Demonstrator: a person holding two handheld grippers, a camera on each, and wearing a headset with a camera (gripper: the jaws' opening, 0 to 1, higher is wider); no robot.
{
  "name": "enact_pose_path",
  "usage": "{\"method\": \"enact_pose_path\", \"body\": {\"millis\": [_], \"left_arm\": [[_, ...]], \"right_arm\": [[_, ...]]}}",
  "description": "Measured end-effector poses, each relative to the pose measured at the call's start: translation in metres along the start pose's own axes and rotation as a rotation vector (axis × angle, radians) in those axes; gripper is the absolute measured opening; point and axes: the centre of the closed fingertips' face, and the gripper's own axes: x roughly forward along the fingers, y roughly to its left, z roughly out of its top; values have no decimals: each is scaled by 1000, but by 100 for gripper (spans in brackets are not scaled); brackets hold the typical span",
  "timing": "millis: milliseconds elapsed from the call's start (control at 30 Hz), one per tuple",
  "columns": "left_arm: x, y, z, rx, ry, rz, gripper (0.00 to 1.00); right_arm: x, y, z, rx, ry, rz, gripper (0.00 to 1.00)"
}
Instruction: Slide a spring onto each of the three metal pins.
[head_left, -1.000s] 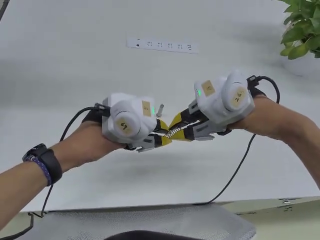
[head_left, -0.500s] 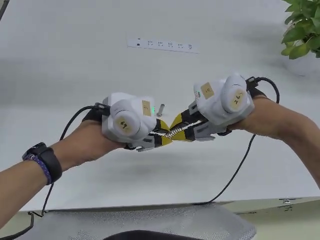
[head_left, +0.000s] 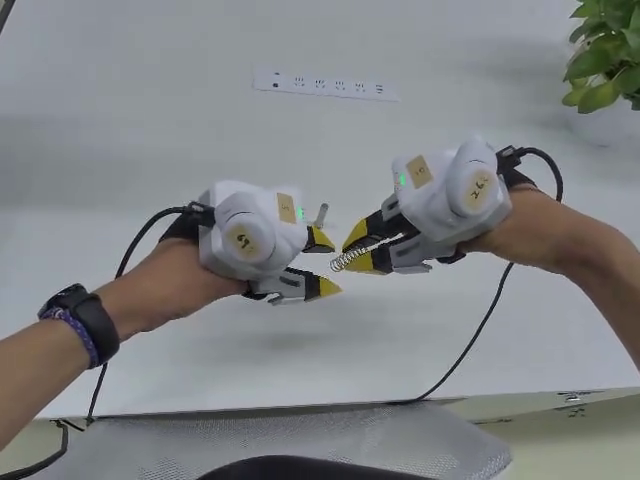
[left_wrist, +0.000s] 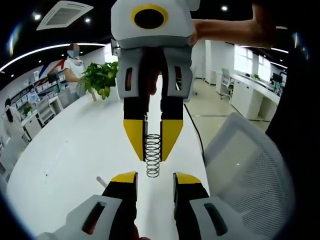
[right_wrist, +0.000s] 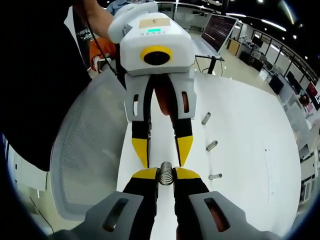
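Left gripper spread wide, gripping nothing; just behind its tips, a pin on the table; next, a spring off the table, pinched at one end in right gripper, free end toward the left

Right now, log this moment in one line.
right claw: shut on spring | left claw: open | three pins: on table

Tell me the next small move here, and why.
Probably carry the spring toward one of the three metal pins on the table. The right gripper has the spring clamped between its fingers, the left gripper stands open and empty, and the pins look bare.
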Motion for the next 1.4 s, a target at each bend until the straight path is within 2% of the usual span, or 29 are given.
{"method": "enact_pose_path", "body": {"millis": [233,633,867,1400], "left_arm": [[-7,7,-3,-46,-12,29,23],[-32,25,-24,-131,-10,119,27],[-47,31,-35,-167,-4,159,30],[-81,37,-53,-253,-11,252,36]], "right_arm": [[1,-1,-3,13,7,-2,9],[7,-16,-22,49,32,-11,9],[7,-23,-29,64,51,-13,9],[8,-46,-45,91,93,-27,9]]}}
